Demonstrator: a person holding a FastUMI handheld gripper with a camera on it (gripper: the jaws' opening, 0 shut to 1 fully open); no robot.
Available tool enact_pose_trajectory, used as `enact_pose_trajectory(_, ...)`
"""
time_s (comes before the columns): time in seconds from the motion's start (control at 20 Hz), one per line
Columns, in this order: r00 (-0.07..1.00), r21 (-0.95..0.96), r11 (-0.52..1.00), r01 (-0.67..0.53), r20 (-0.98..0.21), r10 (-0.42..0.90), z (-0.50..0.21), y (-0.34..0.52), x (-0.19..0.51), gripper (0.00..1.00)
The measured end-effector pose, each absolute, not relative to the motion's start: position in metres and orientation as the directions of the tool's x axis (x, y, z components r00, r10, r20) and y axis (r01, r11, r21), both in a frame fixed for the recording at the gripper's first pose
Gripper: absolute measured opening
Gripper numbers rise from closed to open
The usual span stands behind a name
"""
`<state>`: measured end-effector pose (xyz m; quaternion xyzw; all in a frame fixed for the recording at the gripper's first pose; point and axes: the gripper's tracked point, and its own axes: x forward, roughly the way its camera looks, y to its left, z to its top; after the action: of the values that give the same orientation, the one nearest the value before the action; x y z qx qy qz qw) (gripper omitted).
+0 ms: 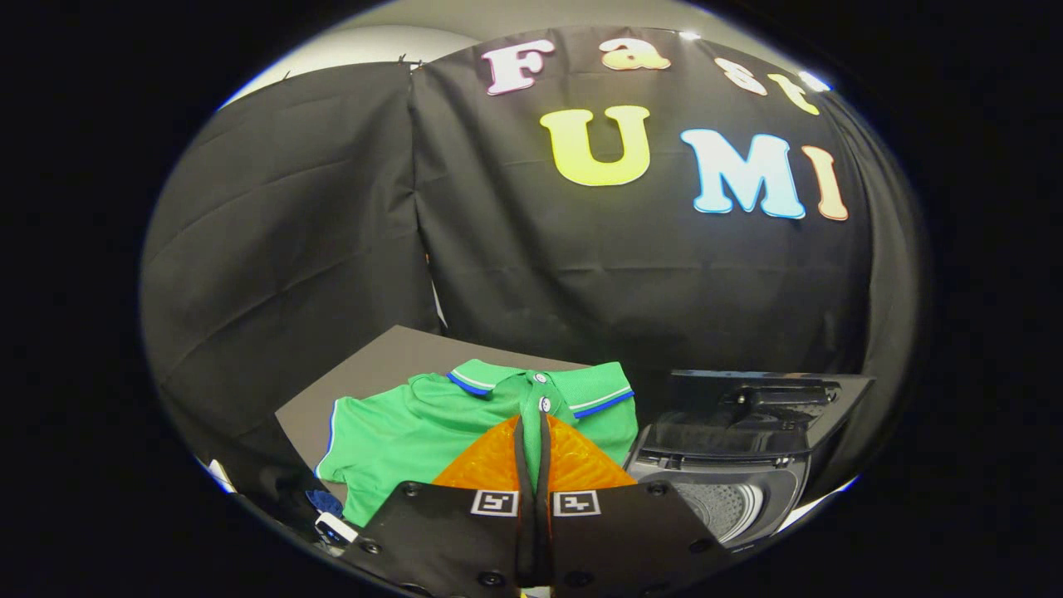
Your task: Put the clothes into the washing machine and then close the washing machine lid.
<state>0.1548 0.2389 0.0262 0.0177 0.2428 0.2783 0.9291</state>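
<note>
Tool (532, 453) pinches green polo shirt (415, 428) at its placket, fingers (486, 461) nearly closed on fabric. Washing machine (731, 490) stands right w/ lid (764, 394) up. Shirt lies on surface (374, 365); lift high & clear drum rim before releasing.

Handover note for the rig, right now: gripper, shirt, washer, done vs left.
Gripper: the orange fingers are closed together with a fold of the green polo shirt near its placket pinched between them.
Shirt: lies spread on the dark table, not yet lifted clear.
Washing machine: beside the shirt, lid up, drum open.
Done: shirt gripped.
Left: carry the shirt into the drum, release, close the lid.
</note>
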Motion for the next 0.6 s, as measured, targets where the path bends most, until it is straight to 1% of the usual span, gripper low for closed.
enact_pose_trajectory(0.6,0.771,0.169,0.891,-0.421,-0.449,0.45,0.007,0.158,0.176,0.01)
